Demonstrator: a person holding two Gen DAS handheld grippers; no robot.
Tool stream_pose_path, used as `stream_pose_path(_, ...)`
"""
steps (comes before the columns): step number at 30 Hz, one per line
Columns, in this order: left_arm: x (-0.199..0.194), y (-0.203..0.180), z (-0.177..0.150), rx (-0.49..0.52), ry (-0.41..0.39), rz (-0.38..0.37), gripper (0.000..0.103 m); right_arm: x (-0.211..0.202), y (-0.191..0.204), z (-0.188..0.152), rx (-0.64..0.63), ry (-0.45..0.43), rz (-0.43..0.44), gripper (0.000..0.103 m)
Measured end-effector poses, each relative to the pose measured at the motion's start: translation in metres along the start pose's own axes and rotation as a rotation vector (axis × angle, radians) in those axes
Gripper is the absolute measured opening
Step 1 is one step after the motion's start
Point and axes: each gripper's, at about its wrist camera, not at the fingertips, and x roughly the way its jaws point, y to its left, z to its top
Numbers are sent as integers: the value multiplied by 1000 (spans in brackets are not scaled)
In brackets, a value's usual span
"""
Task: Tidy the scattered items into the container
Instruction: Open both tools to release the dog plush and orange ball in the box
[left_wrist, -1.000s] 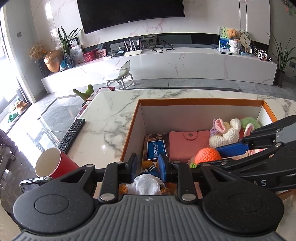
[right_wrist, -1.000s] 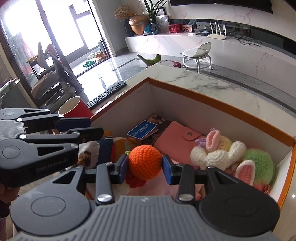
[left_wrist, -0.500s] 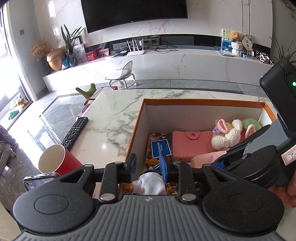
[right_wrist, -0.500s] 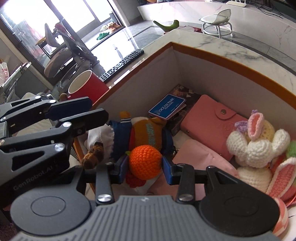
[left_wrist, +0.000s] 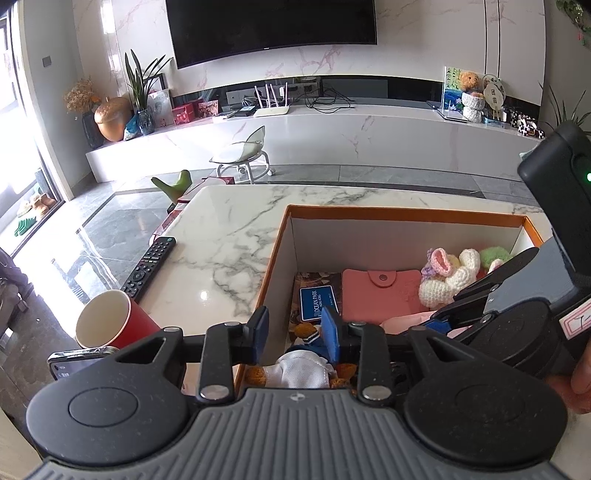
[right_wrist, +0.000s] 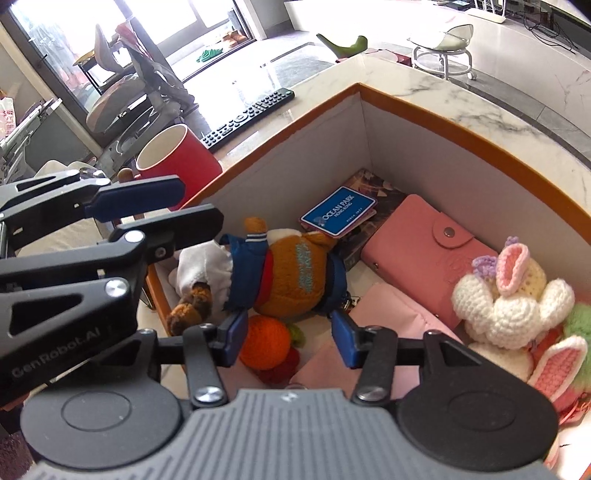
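The container (right_wrist: 436, 125), an orange-rimmed box with white inner walls, is taken as the landmark; it stands on the marble surface (left_wrist: 229, 229). Inside it, near its front-left corner, a brown plush toy (right_wrist: 295, 273) in blue and white clothing is laid on its side. An orange crocheted ball (right_wrist: 264, 343) is seen just in front of the toy on the box floor, between the spread blue pads of the right claw (right_wrist: 290, 338), which is open and grips nothing; whether the left pad touches the ball cannot be told. Toward the far-left corner of the container a blue card (right_wrist: 338, 215) is laid on a dark booklet, and a pink wallet (right_wrist: 424, 254) is placed beside it along the back wall. A crocheted bunny (right_wrist: 506, 295) is found at the right side of the box.

The left claw (left_wrist: 294, 334) is held over the container's near-left edge, its pads parted and empty. Outside the container, to its left, a red cup (left_wrist: 110, 321) and a black remote (left_wrist: 147, 267) are left on the surface.
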Motion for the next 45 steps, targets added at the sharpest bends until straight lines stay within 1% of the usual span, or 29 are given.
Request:
stream_pose_path(4,-4,0,5,-8,-19,1,37,-8,1,2,-29,-56,3,53)
stream_pose_path(6,-7,0,8,-12,-29,1,38,-9,3,4,-46,-85,8,52)
stream_pose_path(7,-8,0,9,-14,-33,1,40,-10,4,5,-55,-100,10,51)
stream_pose_path(8,-9,0,10,-16,-38,1,41,-10,5,6,-63,-115,12,49)
stream_pose_path(9,-10,0,11,-18,-43,1,45,-9,5,7,-70,-124,15,44)
stream_pose_path(10,-11,0,13,-20,-47,1,48,-6,6,9,-71,-121,18,43)
stream_pose_path(12,-9,-1,15,-17,-46,2,48,0,5,12,-62,-116,21,40)
stream_pose_path(20,-1,0,16,-20,-28,12,48,23,-8,19,19,-51,9,38)
stream_pose_path(22,-1,0,16,-21,-26,11,48,26,-8,19,22,-40,-2,38)
stream_pose_path(24,-2,-2,16,-18,-25,8,48,29,-8,18,14,-27,-38,38)
stream_pose_path(28,-6,-5,15,-12,-24,7,48,21,-10,13,23,-36,-43,35)
stream_pose_path(30,-9,-7,15,-12,-26,3,49,12,-11,9,31,-54,-51,36)
stream_pose_path(34,-20,-10,16,-17,-35,-12,55,-14,-15,0,57,-102,-69,37)
stream_pose_path(37,-31,-16,18,-10,-52,-22,57,-45,-17,-10,78,-166,-125,39)
stream_pose_path(38,-35,-19,19,-6,-60,-27,57,-55,-18,-14,85,-187,-144,43)
stream_pose_path(41,-49,-28,21,3,-89,-45,62,-86,-20,-24,107,-250,-200,48)
stream_pose_path(43,-59,-34,23,9,-110,-53,69,-107,-21,-30,119,-293,-239,49)
stream_pose_path(45,-68,-41,25,16,-131,-61,71,-128,-18,-37,125,-342,-288,54)
